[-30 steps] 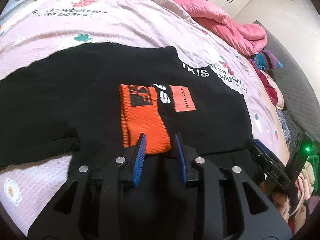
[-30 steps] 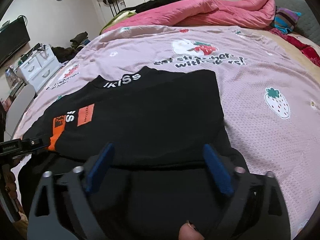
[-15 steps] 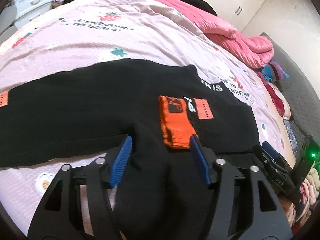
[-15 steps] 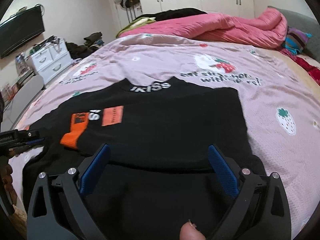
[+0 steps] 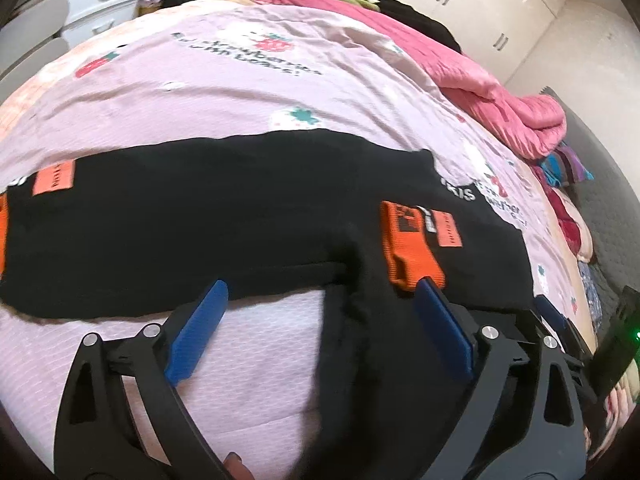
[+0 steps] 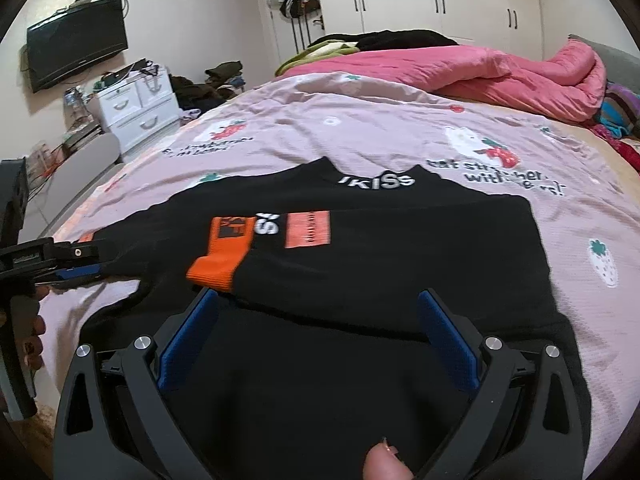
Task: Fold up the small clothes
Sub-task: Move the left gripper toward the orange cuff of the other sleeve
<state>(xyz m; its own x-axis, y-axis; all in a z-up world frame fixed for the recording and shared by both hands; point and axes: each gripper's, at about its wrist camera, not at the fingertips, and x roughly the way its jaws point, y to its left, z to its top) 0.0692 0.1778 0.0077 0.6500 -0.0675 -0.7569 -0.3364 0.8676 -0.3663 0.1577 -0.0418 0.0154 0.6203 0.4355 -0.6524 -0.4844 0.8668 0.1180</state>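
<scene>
The black sweater [image 6: 360, 264] lay flat on the pink strawberry-print bedspread [image 6: 400, 132], near the bed's front edge. 1 sleeve was folded across the chest so that its orange cuff [image 6: 218, 262] sat on the body; the other sleeve [image 5: 132, 216] ran straight out to the side.

The left gripper [image 5: 320, 300] had just been opening, and its blue pads stood wide apart with nothing clamped between them; only bedspread and a dark fold of the sweater showed in the gap below. The right gripper [image 6: 318, 312] was also spread wide, hovering over the lower body of the sweater and holding nothing.

The garment looked like a soft, light knit: limp, likely to sag and drag on the cover when lifted, not fragile and not slippery. A pinch on a doubled edge should hold best, probably the ribbed cuff of the outstretched sleeve, or the hem corners.

Its neck, lettered in white [image 6: 376, 180], pointed away toward the pink quilt [image 6: 480, 68], with the hem nearest the grippers. With 1 sleeve out, the longest line ran crosswise.
</scene>
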